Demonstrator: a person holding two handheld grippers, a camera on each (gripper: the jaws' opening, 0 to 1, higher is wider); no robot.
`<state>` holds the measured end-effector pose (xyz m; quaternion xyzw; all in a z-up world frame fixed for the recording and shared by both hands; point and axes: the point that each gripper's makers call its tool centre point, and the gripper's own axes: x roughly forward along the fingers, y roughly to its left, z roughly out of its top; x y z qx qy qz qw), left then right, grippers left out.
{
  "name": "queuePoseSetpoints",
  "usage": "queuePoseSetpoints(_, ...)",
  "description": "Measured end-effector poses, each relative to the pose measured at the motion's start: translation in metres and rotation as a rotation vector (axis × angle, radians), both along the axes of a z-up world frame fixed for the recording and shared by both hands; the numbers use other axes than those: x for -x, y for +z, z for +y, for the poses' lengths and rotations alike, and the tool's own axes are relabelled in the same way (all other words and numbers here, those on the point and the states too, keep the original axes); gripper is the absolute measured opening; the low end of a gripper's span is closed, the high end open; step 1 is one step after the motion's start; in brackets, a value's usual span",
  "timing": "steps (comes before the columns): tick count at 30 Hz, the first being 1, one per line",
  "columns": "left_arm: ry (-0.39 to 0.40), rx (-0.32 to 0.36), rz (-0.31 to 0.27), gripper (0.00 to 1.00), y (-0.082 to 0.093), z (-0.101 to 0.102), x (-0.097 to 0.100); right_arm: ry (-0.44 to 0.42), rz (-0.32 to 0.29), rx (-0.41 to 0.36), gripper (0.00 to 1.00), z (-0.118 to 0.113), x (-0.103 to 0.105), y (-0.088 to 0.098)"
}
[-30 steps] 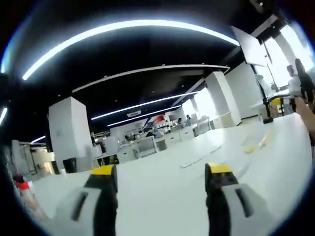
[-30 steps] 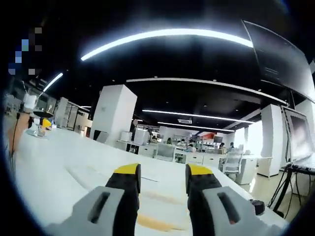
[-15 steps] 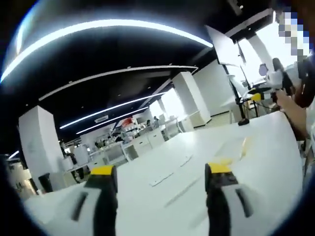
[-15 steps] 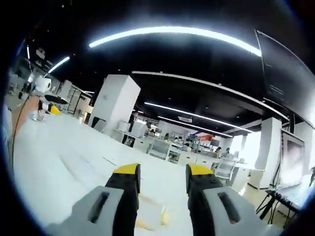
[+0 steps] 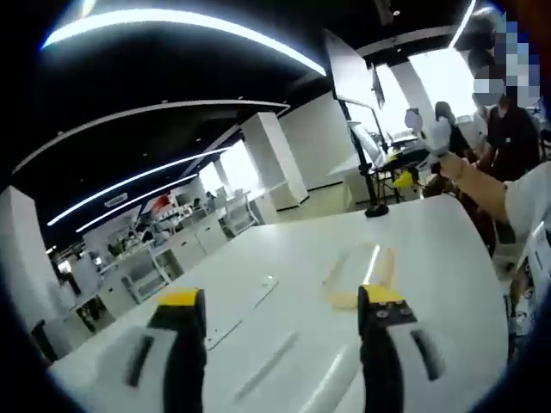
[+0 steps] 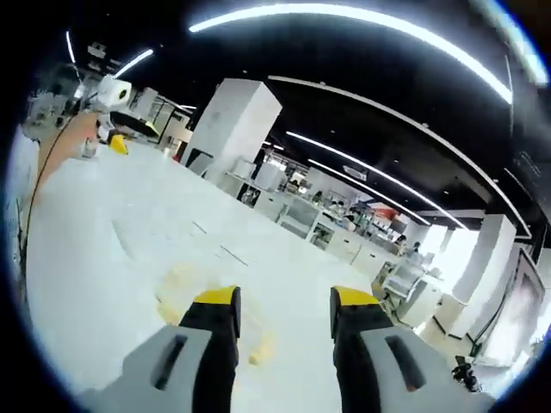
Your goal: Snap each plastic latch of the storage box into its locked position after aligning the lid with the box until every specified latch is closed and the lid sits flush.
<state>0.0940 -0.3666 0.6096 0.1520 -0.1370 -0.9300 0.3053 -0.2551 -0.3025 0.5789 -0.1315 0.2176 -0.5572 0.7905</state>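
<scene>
above the white table [image 5: 284,258], both grippers agape

White table [image 5: 293,284] fills lower frame, people [image 5: 504,129] upper right, white pillar [image 6: 232,120] upper centre, desks [image 6: 336,241] mid frame, ceiling light strips [image 5: 172,21] across top

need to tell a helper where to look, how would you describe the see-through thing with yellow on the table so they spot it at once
Start at the big white table. Ahead of the left claw, out on the tabletop, lies a clear, blurry plastic storage box. Its yellow pieces set it apart from the flat pale strips lying nearer on the table.
</scene>
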Motion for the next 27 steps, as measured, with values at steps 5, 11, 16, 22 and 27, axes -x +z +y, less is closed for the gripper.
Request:
queuePoseSetpoints(5,-0.065,-0.054,-0.082,0.72,-0.013,-0.003,0.032,0.076,0.024,-0.135,0.47,-0.013,-0.006,-0.015)
queuePoseSetpoints(11,-0.143,-0.118,-0.154,0.69,-0.031,-0.003,0.072,0.153,0.066,-0.288,0.50,-0.028,-0.004,-0.035)
queuePoseSetpoints(16,-0.195,-0.162,-0.262,0.68,-0.055,-0.002,0.098,0.184,0.147,-0.403,0.50,-0.040,0.011,-0.057)
queuePoseSetpoints(22,-0.228,-0.231,-0.399,0.67,-0.091,-0.010,0.122,0.279,0.303,-0.527,0.50,-0.053,0.016,-0.089)
queuePoseSetpoints(27,-0.234,-0.264,-0.485,0.65,-0.121,-0.023,0.138,0.353,0.401,-0.614,0.56,-0.066,0.022,-0.111)
